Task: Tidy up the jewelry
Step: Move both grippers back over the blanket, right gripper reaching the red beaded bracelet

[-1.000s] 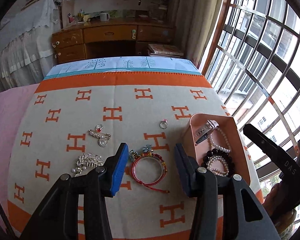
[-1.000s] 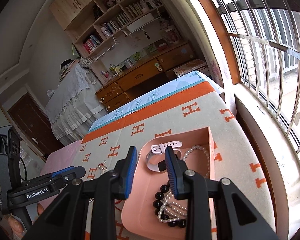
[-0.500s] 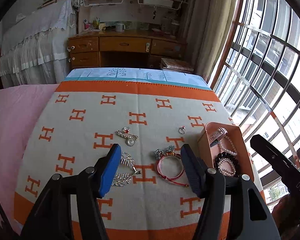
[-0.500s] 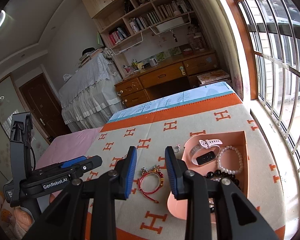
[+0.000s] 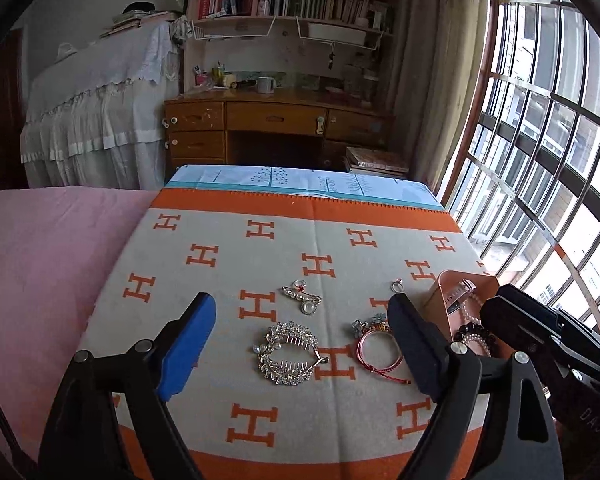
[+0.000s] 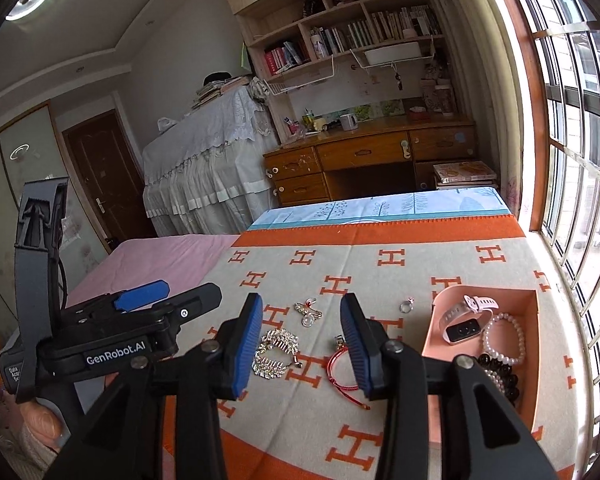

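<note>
Bedroom w/ wooden desk [image 5: 276,120], bookshelves above, barred window at right; work surface = bed under cream blanket [image 5: 220,280] w/ orange H marks.

Left wrist view: left gripper [image 5: 300,340] hovering above blanket, jaws wide apart & opening, nothing between pads. Seen in the gap: rhinestone hair comb [image 5: 290,354], clear of both fingers. Beyond it, pearl brooch pin [image 5: 304,300] w/ small red-stone ring just behind. Pink-red cord bracelet [image 5: 376,348] beside right finger, its right edge hidden behind that finger. Small ring [image 5: 397,286] farther back, near pink tray [image 5: 440,288]. Tray mostly blocked by finger & by right gripper body at frame's right; only watch strap, pearl strand, dark beads peeking out.

Right wrist view: right gripper [image 6: 302,340] about half open, jaws opening, empty. Hair comb [image 6: 274,354] low in the gap, its left part covered by left finger. Brooch pin [image 6: 308,312] beyond, in the gap. Cord bracelet [image 6: 342,368] partly behind right finger. Ring [image 6: 407,305] right of gripper, just left of tray [image 6: 532,320]. In tray: pink smartwatch [image 6: 464,320], pearl bracelet [image 6: 504,338], dark bead bracelet [image 6: 500,376], near end cut off by gripper arm. Left gripper [image 6: 148,300] seen side-on at left, well apart from jewelry; hand beneath it barely visible.
</note>
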{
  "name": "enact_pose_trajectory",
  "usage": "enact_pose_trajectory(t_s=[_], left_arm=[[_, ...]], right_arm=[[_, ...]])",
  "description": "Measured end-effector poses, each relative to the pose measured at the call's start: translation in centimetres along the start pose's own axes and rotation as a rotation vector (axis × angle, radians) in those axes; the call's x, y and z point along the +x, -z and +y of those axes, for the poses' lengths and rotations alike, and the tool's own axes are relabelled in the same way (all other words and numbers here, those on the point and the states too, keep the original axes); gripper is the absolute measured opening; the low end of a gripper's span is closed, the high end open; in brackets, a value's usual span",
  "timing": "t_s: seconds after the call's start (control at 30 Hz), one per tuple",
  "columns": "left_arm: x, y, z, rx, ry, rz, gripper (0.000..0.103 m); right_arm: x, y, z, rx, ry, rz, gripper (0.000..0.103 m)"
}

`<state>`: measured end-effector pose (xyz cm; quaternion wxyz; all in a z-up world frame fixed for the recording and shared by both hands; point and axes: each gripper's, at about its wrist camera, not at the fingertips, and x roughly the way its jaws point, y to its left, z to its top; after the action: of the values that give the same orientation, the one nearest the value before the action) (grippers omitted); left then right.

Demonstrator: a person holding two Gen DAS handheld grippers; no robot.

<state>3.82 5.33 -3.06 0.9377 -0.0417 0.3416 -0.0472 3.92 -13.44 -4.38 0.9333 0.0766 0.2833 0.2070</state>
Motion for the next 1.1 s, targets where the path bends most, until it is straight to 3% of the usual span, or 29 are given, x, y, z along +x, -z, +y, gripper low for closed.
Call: enact_pose_trajectory(t_s=[0.2, 0.47, 0.97, 1.1], left_arm=[[1.1, -0.1, 2.0, -0.023, -0.036, 0.020, 0.089], [4.6, 0.6, 3.6, -0.041, -0.068, 0.114, 0.089], [10.7, 4.6, 6.6, -0.040, -0.094, 0.313, 0.089], [11.5, 4.9, 6.8, -0.029, -0.075, 0.327, 0.089]], right_arm=[[2.1, -0.1, 1.0, -0.027, -0.010, 0.044, 0.041], [4.2, 0.0, 1.4, -0.041, -0.003, 0.100, 0.041], [9.1, 1.8, -0.6, 0.003, 0.092, 0.295, 0.041], [10.4, 2.6, -1.3, 0.003, 0.117, 0.344, 0.041]])
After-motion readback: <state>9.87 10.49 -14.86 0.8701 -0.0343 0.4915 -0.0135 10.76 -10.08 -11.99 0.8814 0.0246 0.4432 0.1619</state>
